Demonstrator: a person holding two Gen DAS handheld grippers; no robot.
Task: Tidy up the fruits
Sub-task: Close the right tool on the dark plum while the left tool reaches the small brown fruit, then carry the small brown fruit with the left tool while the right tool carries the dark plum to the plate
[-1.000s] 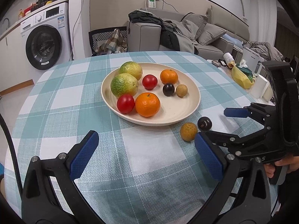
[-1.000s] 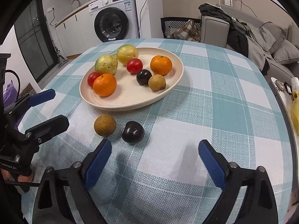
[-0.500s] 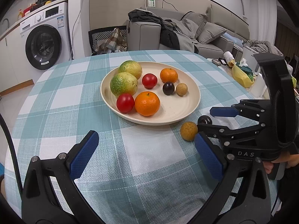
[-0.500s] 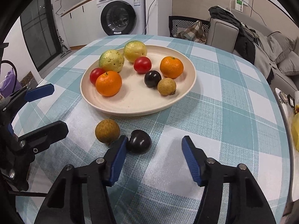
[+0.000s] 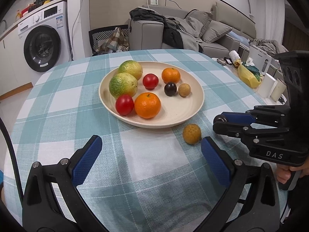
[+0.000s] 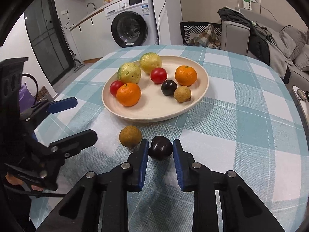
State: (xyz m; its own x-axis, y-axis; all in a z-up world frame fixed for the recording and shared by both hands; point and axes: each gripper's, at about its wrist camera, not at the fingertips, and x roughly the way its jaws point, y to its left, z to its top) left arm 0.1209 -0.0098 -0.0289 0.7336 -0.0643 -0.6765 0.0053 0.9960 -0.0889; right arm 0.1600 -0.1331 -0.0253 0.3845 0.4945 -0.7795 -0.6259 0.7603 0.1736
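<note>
A cream plate (image 6: 193, 104) (image 5: 193, 108) on the checked tablecloth holds two green-yellow fruits, two red fruits, two oranges, a dark plum and a small brown fruit. In front of the plate lie a loose brown fruit (image 6: 130, 136) (image 5: 191, 133) and a dark plum (image 6: 160, 147). My right gripper (image 6: 160, 145) (image 5: 217, 122) is shut on that dark plum, which still rests on the cloth. In the left wrist view only a sliver of the plum shows between its tips. My left gripper (image 5: 150, 155) (image 6: 77, 116) hovers open and holds nothing, just left of the brown fruit.
A washing machine (image 5: 44, 44), a chair with a cloth (image 5: 112, 40) and a grey sofa (image 5: 173, 31) stand beyond the table. A side shelf (image 5: 256, 73) at the right carries a yellow bag, a white box and a kettle. A hand (image 5: 285, 174) grips the right gripper's handle.
My right gripper moved forward around the dark plum and its jaws went from wide open to shut on it. The left gripper stayed put and open.
</note>
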